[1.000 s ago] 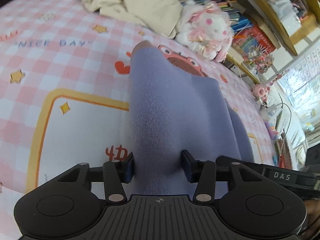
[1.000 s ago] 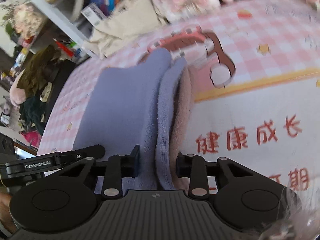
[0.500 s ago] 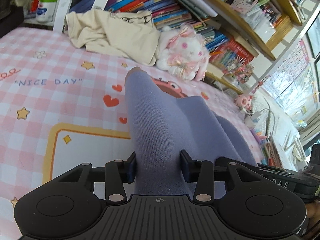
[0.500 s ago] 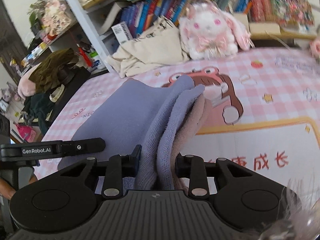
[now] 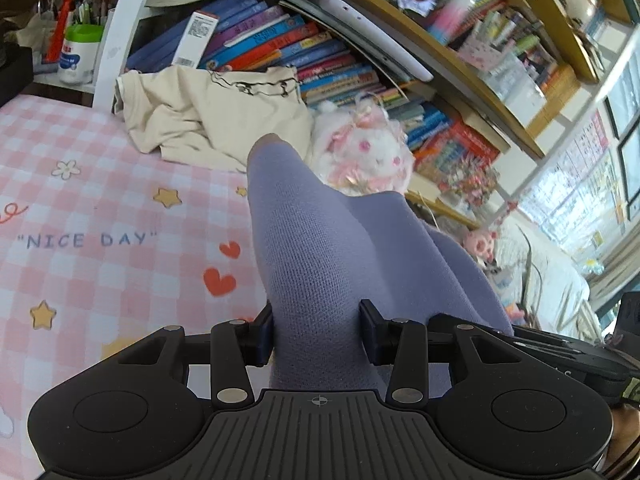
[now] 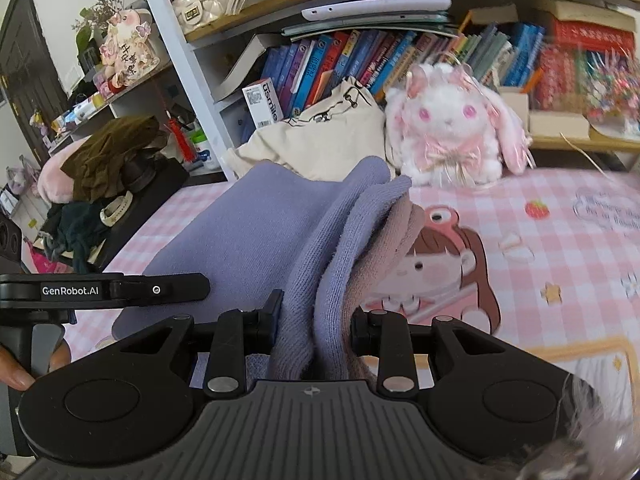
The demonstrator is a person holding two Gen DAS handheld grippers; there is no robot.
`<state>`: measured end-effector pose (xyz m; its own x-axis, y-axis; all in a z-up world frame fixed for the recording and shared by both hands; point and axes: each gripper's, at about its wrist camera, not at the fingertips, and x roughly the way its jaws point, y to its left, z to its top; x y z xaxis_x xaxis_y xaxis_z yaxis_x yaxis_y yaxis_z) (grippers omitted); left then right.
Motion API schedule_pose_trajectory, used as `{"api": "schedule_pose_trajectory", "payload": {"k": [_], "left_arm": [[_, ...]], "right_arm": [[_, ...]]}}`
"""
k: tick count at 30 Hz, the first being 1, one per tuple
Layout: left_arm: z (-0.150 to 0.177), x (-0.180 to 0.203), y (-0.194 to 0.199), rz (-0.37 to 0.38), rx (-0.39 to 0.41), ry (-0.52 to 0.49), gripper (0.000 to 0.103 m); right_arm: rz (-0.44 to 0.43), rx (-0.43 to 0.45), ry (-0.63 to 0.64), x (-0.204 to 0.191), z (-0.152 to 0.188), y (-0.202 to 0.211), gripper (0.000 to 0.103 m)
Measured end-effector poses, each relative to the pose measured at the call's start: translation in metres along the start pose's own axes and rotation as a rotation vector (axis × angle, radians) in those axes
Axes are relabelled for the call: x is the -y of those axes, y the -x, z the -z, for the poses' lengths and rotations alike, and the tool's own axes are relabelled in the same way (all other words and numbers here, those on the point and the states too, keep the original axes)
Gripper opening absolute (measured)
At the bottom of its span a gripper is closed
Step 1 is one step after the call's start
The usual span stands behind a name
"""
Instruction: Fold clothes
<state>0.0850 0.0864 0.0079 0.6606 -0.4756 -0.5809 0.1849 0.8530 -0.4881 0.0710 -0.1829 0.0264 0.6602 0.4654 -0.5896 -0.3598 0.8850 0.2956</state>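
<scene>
A lavender knit garment [image 5: 320, 248] is held up over the pink checked bed sheet [image 5: 80, 200]. My left gripper [image 5: 318, 330] is shut on one thick fold of it. My right gripper [image 6: 316, 320] is shut on several bunched layers of the same garment [image 6: 248, 232], with a pinkish inner layer [image 6: 400, 232] on the right side. The cloth spans between the two grippers. The left gripper body [image 6: 104, 290] shows at the left of the right wrist view.
A cream garment [image 5: 208, 120] lies crumpled at the back of the bed, also in the right wrist view [image 6: 320, 140]. A white and pink plush rabbit [image 6: 452, 128] sits beside it. Bookshelves [image 5: 360, 52] stand behind. A dark clothes pile [image 6: 100, 184] lies left of the bed.
Both grippers have lifted and tilted up with the garment still held. The views now show more of the bookshelves and less of the sheet.
</scene>
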Motion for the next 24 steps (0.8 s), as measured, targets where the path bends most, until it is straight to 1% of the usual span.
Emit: {"api": "schedule_pose_trajectory", "payload": {"k": [4,12,18,24], "left_arm": [[-0.016,-0.012,-0.013,-0.014,0.009,0.027,0.041],[-0.041,-0.034,-0.043,-0.053,-0.002,0.067,0.041],[-0.057,-0.047,-0.070,-0.080,-0.017,0.081,0.041],[-0.066,-0.059,-0.093,-0.110,-0.032,0.095,0.041]], "right_arm": [[-0.005,0.001,0.029,0.003,-0.017,-0.022,0.028],[-0.030,-0.026,0.024,0.019,-0.041,-0.071,0.028],[-0.040,-0.051,0.004,0.033,-0.054,-0.108,0.028],[-0.050,-0.074,-0.014,0.046,-0.059,-0.140,0.028]]}}
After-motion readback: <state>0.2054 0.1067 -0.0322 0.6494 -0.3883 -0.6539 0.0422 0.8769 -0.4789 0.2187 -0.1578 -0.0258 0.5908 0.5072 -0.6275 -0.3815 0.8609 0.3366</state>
